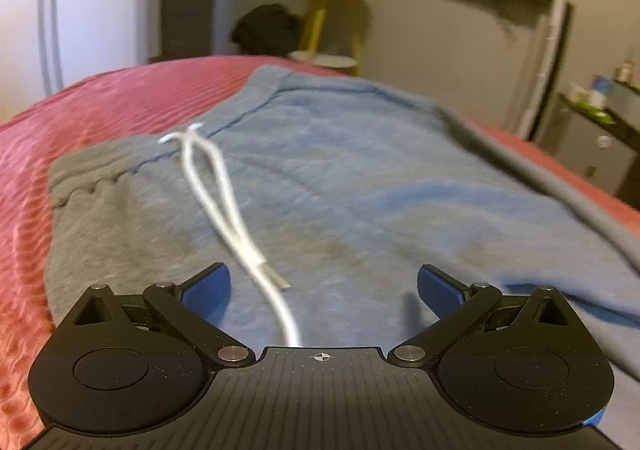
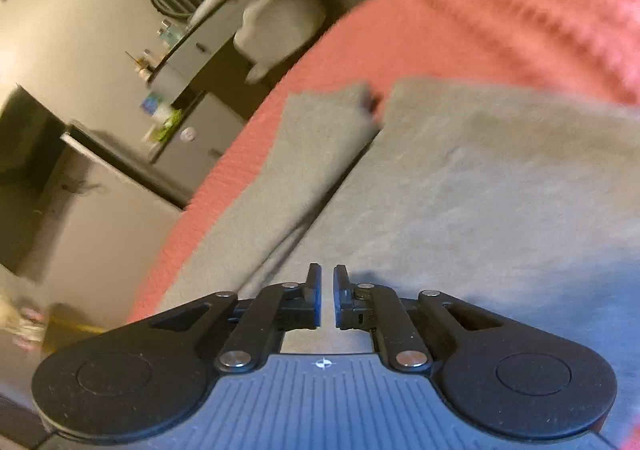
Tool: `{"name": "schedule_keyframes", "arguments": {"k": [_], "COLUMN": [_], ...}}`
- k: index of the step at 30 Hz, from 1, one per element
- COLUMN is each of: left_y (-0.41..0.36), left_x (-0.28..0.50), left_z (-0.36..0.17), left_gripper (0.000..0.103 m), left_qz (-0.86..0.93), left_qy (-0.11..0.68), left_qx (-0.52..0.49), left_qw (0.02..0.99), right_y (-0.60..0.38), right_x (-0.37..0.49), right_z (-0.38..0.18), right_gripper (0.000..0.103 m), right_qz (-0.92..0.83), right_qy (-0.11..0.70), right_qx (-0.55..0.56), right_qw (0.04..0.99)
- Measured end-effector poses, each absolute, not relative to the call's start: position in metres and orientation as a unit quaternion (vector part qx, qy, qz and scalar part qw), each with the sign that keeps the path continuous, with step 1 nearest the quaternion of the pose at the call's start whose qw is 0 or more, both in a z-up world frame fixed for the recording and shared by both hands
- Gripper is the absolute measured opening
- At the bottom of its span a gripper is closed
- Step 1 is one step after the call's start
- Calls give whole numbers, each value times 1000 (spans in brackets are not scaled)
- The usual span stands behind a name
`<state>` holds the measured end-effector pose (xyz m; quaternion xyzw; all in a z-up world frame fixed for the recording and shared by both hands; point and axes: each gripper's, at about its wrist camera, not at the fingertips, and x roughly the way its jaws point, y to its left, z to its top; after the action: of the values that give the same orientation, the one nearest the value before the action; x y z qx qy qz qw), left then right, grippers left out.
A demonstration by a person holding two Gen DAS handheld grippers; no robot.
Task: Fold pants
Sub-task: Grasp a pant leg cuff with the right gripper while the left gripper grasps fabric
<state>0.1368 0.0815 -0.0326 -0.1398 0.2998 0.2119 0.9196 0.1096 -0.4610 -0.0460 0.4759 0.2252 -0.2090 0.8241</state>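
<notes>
Both views are smeared by blur, so the fabric's weave, the small clutter on the far furniture and the dark shape beyond the bed's far edge cannot be made out, and each picture cuts off its own gripper body at the bottom. One pair of grey pants (image 1: pixel 328 178) lies spread flat on the red bedspread (image 1: pixel 100 118); the left wrist view shows their waistband near the bed's far left edge, but the legs run out of the picture to the right, and the right wrist view shows only the two leg ends (image 2: pixel 320 138) lying side by side, stopping short of the bed's far edge, with the waist hidden below the gripper. One white drawstring (image 1: pixel 216 194), looped in two strands, trails from the waistband toward the camera and passes between the fingers of the left gripper (image 1: pixel 324 290), whose two blue pads (image 1: pixel 208 290) stand wide apart above the cloth, holding nothing; whether they touch the fabric is unclear. The right gripper (image 2: pixel 327 298) hangs over the pants close to the near left edge of the bedspread (image 2: pixel 480 22). Its two fingers (image 2: pixel 314 298) are drawn nearly together with a narrow slit left between them, and no cloth shows in that slit.
</notes>
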Motion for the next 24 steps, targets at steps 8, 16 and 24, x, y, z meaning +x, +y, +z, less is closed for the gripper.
{"name": "schedule_keyframes", "arguments": {"k": [8, 16, 24], "left_y": [75, 85, 80], "left_x": [201, 330, 391], "left_z": [28, 14, -23], "left_gripper": [103, 88, 71], "left_qz": [85, 48, 47], "left_qy": [290, 336, 403], "left_qx": [-172, -274, -301], "left_qw": [938, 900, 863], "right_y": [-480, -474, -475], "right_x": [165, 176, 189], "right_z": [-90, -79, -104], "right_gripper": [45, 45, 29], "right_qz": [-142, -89, -70], "right_qy": [186, 191, 212], "right_qx": [588, 580, 612], "right_qw": [774, 787, 759]}}
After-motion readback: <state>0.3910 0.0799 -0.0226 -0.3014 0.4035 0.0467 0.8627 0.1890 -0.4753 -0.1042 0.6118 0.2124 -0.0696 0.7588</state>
